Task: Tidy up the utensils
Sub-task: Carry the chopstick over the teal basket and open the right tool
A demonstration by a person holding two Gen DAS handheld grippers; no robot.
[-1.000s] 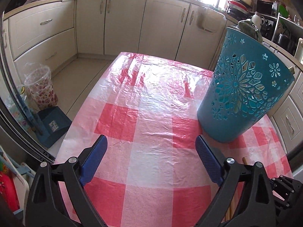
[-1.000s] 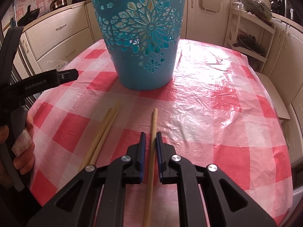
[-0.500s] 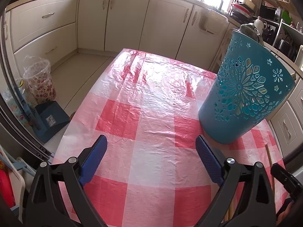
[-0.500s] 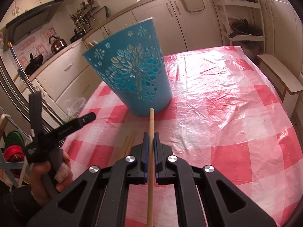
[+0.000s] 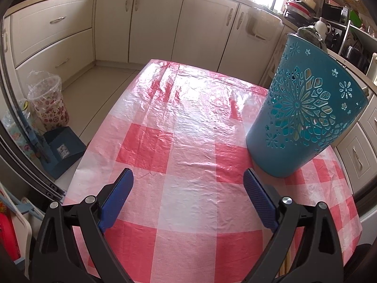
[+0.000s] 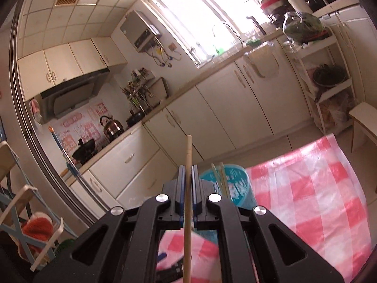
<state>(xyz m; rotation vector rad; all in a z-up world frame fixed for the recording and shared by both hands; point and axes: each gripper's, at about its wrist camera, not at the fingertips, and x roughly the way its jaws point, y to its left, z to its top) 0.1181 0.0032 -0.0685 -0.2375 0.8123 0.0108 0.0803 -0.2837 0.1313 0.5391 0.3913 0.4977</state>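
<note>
My right gripper [image 6: 187, 172] is shut on a pale wooden chopstick [image 6: 188, 151], which runs straight out between the blue pads and hangs high in the air. Below and just right of the pads is the teal cut-out basket [image 6: 235, 188], seen from above, with two pale sticks [image 6: 221, 176] standing in it. In the left wrist view the same basket [image 5: 306, 118] stands on the red-and-white checked tablecloth [image 5: 183, 122] at the right. My left gripper [image 5: 188, 188] hovers open over the cloth, left of the basket, nothing between its fingers.
Cream kitchen cabinets [image 5: 155, 23] line the far walls. A floral bin [image 5: 47, 103] and a blue dustpan [image 5: 61, 151] sit on the floor left of the table. A white shelf rack [image 6: 325, 70] and a stool [image 6: 362, 118] stand beyond the table's far end.
My right gripper shut on the chopstick, lifted it off the table and tipped up, so it now looks over the basket's rim. The left gripper stays open in place.
</note>
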